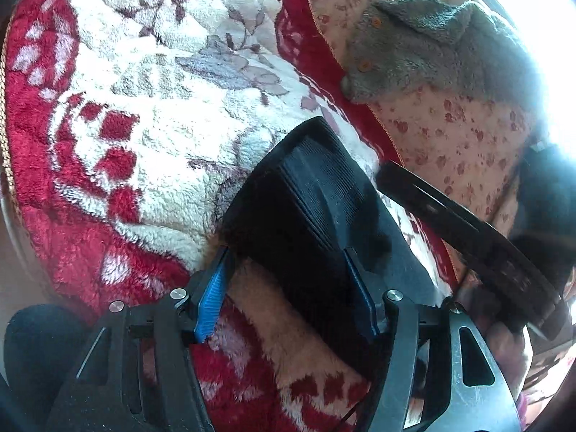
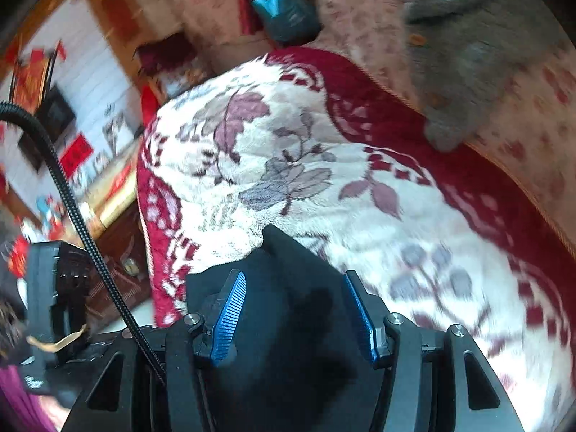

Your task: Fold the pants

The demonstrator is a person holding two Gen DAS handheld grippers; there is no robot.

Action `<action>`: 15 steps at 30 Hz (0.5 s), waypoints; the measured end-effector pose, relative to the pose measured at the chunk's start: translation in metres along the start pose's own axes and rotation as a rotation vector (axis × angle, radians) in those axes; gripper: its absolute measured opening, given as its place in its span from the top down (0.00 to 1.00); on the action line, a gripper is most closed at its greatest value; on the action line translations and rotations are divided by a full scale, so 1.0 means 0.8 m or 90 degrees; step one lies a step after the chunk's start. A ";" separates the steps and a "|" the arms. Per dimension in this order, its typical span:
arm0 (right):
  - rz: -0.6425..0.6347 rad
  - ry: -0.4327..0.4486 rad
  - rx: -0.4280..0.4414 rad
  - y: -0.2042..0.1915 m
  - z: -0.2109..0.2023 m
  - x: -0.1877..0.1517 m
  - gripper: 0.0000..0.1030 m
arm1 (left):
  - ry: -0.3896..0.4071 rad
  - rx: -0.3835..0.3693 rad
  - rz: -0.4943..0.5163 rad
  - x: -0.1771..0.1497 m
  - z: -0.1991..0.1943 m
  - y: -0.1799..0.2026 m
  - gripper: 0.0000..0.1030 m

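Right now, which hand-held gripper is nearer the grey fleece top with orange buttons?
Right, probably. The right hand-held gripper sits beside the left hand-held gripper, on the grey top's side; both are short of it, over the blanket.

A thick fleece blanket (image 2: 324, 165), white with mauve flowers and a dark red border, covers the bed. Beside it lies a pale sheet (image 1: 442, 136) with small red prints. Strong daylight (image 1: 554, 54) comes from the right. A white wall (image 2: 90, 72) carries red decorations (image 2: 75, 154).
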State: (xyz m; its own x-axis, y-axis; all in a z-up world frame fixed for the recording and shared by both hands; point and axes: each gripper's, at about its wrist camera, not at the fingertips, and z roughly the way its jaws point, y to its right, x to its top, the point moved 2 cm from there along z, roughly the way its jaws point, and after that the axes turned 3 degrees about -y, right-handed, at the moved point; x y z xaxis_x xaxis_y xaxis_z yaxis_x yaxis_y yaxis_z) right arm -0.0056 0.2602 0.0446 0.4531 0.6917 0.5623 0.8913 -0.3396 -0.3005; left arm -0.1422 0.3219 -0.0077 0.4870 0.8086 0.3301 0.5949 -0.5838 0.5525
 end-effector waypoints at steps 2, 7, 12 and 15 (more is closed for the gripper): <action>-0.032 -0.021 -0.015 -0.005 0.019 0.011 0.48 | 0.003 -0.004 0.000 0.003 0.004 0.000 0.40; -0.070 -0.075 -0.025 -0.009 0.062 0.031 0.48 | 0.016 -0.014 0.002 0.005 0.010 -0.001 0.38; -0.127 -0.109 -0.048 -0.020 0.092 0.033 0.80 | 0.042 -0.023 0.020 0.003 0.011 0.000 0.38; -0.130 -0.091 -0.040 -0.021 0.088 0.031 0.89 | 0.050 -0.028 0.047 0.006 0.013 0.003 0.70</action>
State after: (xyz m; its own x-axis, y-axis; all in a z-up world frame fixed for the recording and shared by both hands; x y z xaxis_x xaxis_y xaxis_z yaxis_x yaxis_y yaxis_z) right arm -0.0108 0.3276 0.0096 0.2600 0.8318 0.4905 0.9656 -0.2186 -0.1410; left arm -0.1319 0.3234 -0.0133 0.4762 0.7679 0.4284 0.5296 -0.6394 0.5574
